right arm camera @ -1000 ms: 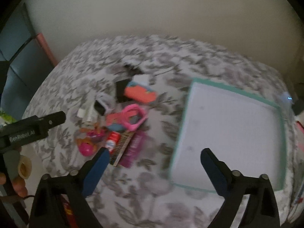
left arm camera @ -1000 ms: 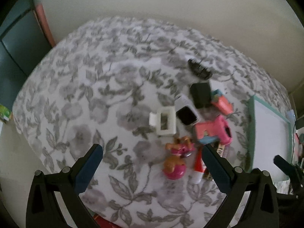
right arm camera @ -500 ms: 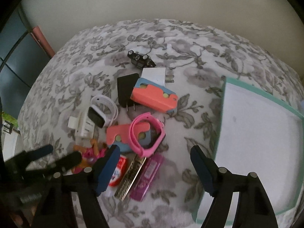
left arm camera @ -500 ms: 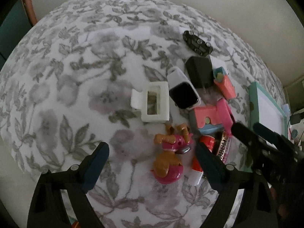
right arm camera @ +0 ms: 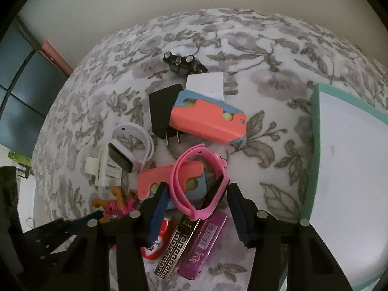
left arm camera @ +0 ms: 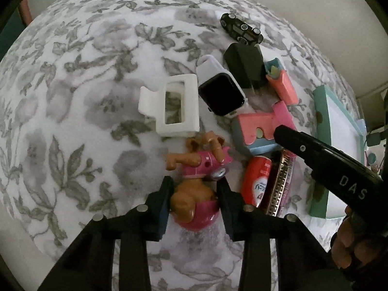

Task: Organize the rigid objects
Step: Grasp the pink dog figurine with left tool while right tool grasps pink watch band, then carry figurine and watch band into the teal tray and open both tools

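Note:
A pile of small objects lies on a floral cloth. My left gripper (left arm camera: 194,191) has its fingers closed in on both sides of a pink and brown dog figurine (left arm camera: 194,189), which lies on the cloth. My right gripper (right arm camera: 197,198) is open, its fingers either side of a pink watch band (right arm camera: 201,181) that rests on a coral and blue case (right arm camera: 167,179). The figurine also shows in the right wrist view (right arm camera: 116,203). A teal-rimmed white tray (right arm camera: 312,150) sits to the right of the pile.
Around the pile lie a white hair claw (left arm camera: 172,106), a white smartwatch (left arm camera: 220,92), a black charger (right arm camera: 162,106), a second coral case (right arm camera: 208,118), a black toy car (right arm camera: 181,63), a red tube (left arm camera: 257,177) and a purple packet (right arm camera: 203,240).
Both grippers moved down and forward to the pile. The left fingers narrowed around the dog figurine. The right gripper swung left from the tray and narrowed over the pink watch band.

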A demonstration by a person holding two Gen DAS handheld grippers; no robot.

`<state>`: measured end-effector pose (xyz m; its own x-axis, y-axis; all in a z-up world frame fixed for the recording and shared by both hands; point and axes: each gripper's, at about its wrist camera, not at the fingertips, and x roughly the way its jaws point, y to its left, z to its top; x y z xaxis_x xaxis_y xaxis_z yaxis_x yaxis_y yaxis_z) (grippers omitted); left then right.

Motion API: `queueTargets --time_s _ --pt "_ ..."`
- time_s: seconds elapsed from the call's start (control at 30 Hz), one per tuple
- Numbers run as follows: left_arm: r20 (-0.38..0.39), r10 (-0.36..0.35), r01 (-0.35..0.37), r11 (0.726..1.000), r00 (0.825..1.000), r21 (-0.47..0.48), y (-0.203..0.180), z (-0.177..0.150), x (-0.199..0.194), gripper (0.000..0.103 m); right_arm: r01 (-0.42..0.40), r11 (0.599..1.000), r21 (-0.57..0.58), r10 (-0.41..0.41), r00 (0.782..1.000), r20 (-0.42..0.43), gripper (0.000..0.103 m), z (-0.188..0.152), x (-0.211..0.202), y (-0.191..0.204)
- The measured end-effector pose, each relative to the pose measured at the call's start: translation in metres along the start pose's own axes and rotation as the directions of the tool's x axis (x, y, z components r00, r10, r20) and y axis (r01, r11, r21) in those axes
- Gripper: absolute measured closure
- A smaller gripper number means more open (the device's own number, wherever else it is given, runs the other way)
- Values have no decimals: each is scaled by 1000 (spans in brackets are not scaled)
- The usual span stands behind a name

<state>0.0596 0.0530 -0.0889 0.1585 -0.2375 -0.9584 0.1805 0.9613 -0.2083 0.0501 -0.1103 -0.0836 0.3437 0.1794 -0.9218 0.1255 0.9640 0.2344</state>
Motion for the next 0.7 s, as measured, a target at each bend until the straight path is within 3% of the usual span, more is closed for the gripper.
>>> queueTargets --time_s 0.2,0.4,0.57,0.7 --pt "42 24 -24 1000 999 7 -5 -6 -29 65 -33 999 34 32 999 24 53 -7 -21 -5" --pt "96 23 -27 999 995 40 -33 -5 -67 65 -63 995 73 57 995 78 53 -14 -58 -18" --pt "158 17 -36 992 987 120 -75 9 -91 65 -34 995 93 20 989 144 53 -20 -92 -33" --pt "179 -5 -26 984 984 175 -115 14 -98 65 36 991 127 -60 980 191 53 -24 -113 -58"
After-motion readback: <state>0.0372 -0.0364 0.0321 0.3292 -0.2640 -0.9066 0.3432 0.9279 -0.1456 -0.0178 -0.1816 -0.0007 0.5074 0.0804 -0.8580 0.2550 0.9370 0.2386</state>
